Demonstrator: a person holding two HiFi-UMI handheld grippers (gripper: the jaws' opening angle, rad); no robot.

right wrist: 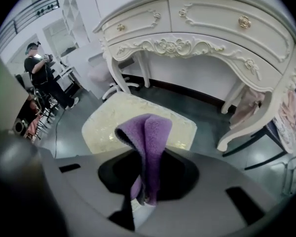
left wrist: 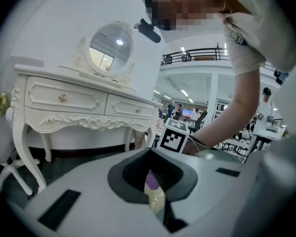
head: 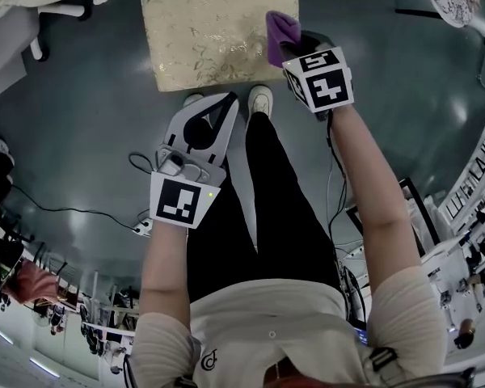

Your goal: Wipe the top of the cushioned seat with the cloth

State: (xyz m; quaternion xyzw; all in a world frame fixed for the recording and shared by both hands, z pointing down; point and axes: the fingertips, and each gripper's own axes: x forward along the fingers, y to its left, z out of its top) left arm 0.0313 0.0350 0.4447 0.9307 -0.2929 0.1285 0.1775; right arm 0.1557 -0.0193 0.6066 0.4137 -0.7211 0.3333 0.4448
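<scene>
- Cloth (right wrist: pixel 150 147) hangs clamped in my right tongs (right wrist: pixel 145 197); next, I should press it flat onto the cushioned seat (head: pixel 202 43).
- Left tongs (head: pixel 225 103) sit closed and empty; I hold them clear.

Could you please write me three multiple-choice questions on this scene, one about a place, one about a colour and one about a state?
1. Where is the fuzzy folded cloth held?
A. at the right side of the pale gold floral cushioned seat
B. on the white dressing table
C. on the floor by the shoes
2. What colour is the cloth?
A. green
B. purple
C. white
3. How is the right gripper?
A. open and empty
B. shut on the cloth
C. out of view
Answers: 1 A, the head view shows it there; 2 B, both views show purple; 3 B, its jaws pinch the cloth's folds.
</scene>
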